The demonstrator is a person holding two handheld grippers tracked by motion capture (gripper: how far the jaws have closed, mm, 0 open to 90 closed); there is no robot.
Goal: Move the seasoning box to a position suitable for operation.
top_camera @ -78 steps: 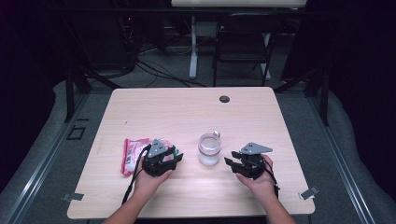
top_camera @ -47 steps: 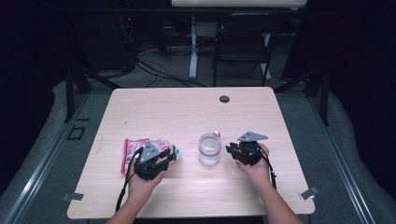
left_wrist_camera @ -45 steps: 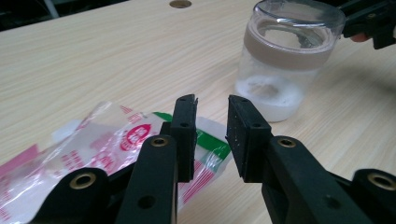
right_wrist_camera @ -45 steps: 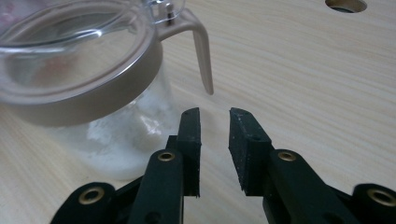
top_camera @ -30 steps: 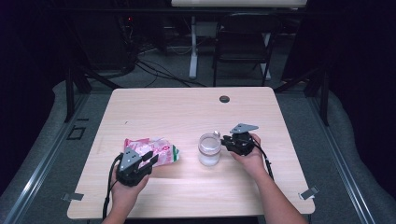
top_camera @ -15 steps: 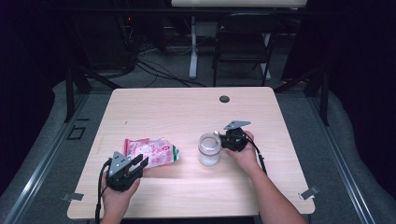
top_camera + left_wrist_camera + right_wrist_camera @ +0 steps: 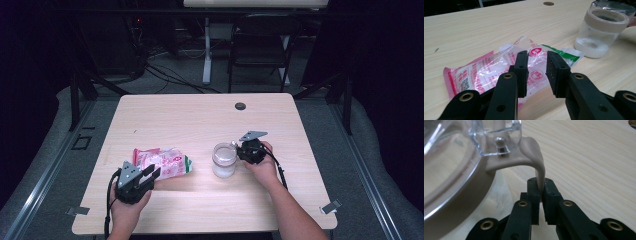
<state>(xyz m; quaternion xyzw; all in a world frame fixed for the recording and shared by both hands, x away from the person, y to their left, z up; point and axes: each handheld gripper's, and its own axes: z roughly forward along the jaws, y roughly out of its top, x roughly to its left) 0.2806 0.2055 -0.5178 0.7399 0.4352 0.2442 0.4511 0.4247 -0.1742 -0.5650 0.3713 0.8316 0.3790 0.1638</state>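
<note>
Snack packet and jar: latch tab gripped, jar not yet opened

Snack packet [image 7: 162,163] is seen flat on the table [image 7: 200,120], left of centre; the left gripper [image 7: 150,175] is held just over its near edge, jaws part-open, nothing clamped. Jar [image 7: 224,160] stands at centre, lid down. Its beige latch tab [image 7: 539,173] is pinched by the right gripper [image 7: 540,185], whose jaws have just been closing. Opening and filling remain.

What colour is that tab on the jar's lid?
Beige tab, clearest in the right gripper view.

Clear jar [image 7: 224,159] upright; crinkled pink-green packet [image 7: 162,163] flat, leftward.
</note>
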